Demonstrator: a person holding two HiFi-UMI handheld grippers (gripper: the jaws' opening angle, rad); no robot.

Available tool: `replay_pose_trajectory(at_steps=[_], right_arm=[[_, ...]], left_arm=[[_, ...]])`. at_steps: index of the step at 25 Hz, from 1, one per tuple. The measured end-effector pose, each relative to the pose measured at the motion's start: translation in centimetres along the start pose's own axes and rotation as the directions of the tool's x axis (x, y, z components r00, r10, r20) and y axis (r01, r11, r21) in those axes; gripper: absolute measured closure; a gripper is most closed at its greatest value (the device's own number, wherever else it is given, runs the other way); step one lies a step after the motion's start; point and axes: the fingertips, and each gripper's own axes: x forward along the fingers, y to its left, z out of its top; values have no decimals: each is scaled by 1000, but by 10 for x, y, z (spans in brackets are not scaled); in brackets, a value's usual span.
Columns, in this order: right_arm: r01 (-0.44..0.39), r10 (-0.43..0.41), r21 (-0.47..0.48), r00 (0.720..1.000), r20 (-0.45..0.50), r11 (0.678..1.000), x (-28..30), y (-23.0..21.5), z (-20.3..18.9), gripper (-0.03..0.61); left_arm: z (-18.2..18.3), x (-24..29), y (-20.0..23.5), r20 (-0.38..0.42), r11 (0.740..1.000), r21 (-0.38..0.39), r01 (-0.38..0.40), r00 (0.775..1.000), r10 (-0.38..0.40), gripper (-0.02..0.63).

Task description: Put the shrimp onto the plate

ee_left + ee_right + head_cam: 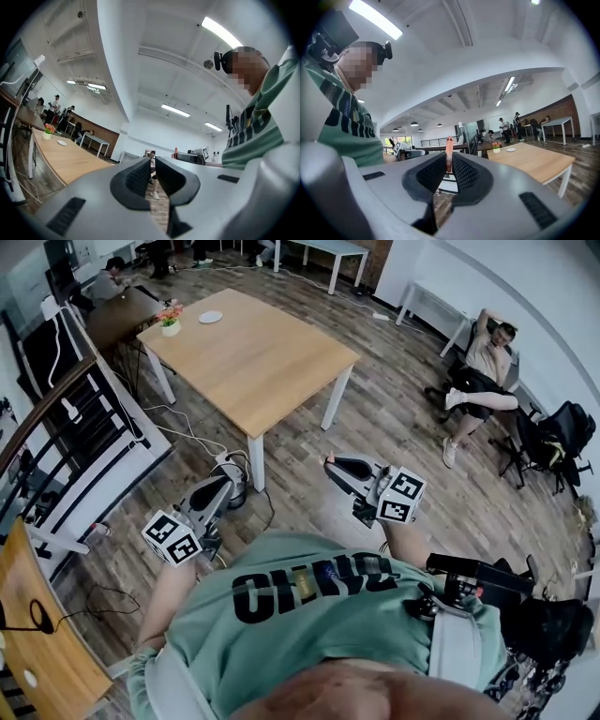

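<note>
Shrimp: The shrimp [449, 149] is up in the air, on the near side of the table [272, 362]. It is not over the table yet.
Right claw: The right claw [449, 161] is almost closed and squeezes the thin shrimp. That tight pinch is what keeps it from falling. The claw points flat, toward the table.
Left claw: The left claw [152, 165] is closed to a thin slit with nothing in it. It is also off the near side of the table. I think it has no job right now.
Plate: The plate [210, 317] sits at the far end of the table. It looks empty, ready for the shrimp.
Flower pot: The flower pot [170, 324] stands just beside the plate, at the far corner of the table.
Next: I think the shrimp must travel to the far end of the table.
Watch out: The shrimp pokes up past the claw tips, so it might slip.
</note>
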Motion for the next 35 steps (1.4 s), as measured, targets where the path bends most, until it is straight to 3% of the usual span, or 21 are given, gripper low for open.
replay_pose_trajectory(at_steps=[5,12,16,21,26,35], right_arm=[[-87,87,6,996,7,996,-58,-57,-4,537],[-165,165,24,986,13,986,-153,-122,6,537],[-164,163,21,986,30,986,-191,-147,11,537],[-142,142,10,989,50,990,-218,-158,10,537],[-55,54,38,998,34,998,-238,-182,4,537],[51,-51,-24,999,-15,998,-192,-222,26,537]], left_arm=[[-18,70,-36,37,996,19,-87,996,86,578],[-42,183,-115,40,995,14,-104,994,103,578],[-53,221,-135,5,995,25,-101,995,101,578],[-66,253,-142,-40,998,12,-69,997,69,578],[-70,287,-135,-50,1000,-7,7,999,-8,578],[-54,310,-55,-13,993,-58,107,994,-108,578]])
